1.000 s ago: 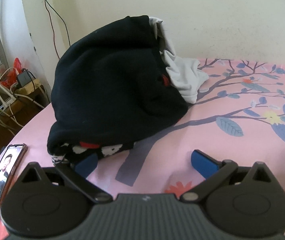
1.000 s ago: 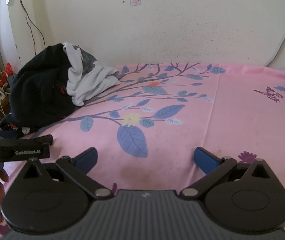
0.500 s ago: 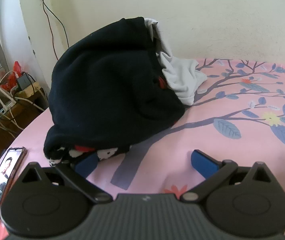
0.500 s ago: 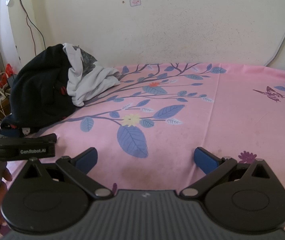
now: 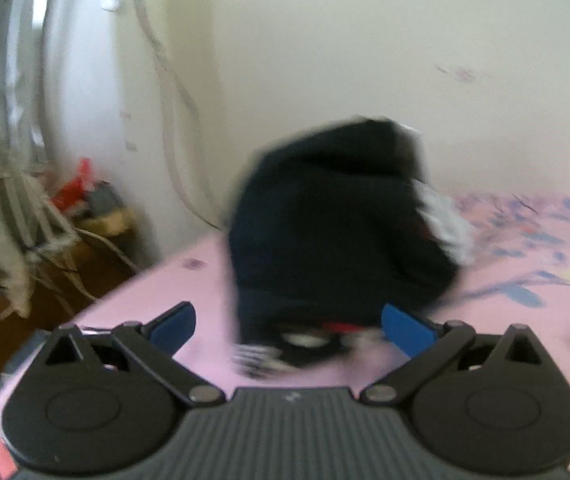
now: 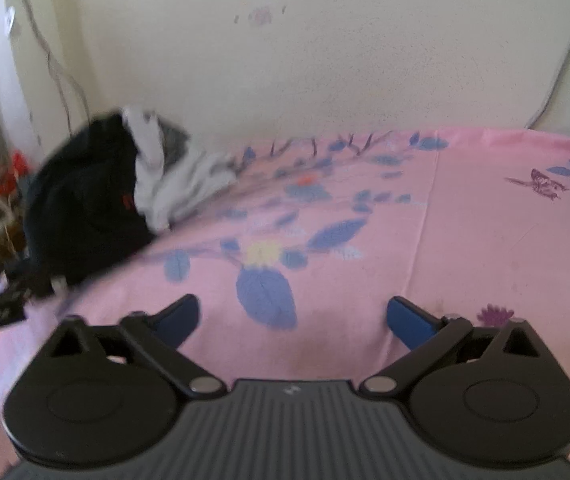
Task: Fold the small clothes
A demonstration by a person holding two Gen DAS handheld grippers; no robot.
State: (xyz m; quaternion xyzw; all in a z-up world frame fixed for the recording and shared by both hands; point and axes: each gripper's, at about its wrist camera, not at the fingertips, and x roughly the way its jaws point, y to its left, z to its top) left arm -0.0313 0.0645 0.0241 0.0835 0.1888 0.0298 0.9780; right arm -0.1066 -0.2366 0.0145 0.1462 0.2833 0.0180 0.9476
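The left blue-padded black gripper (image 5: 287, 320) is hanging spread and empty, its pads flanking the near hem of the heaped black-and-white pile of small clothes (image 5: 337, 232) straight ahead (blurred). Right of that pile, the right gripper (image 6: 293, 314) is gaping empty, farther away, over the pink floral bedsheet (image 6: 465, 248).

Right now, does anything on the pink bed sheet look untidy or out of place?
Yes. The clothes pile is heaped at the sheet's far left corner, unfolded: a black garment bunched up over a white one, which spills out to the right. Both views are motion-blurred, so finer detail is unclear.
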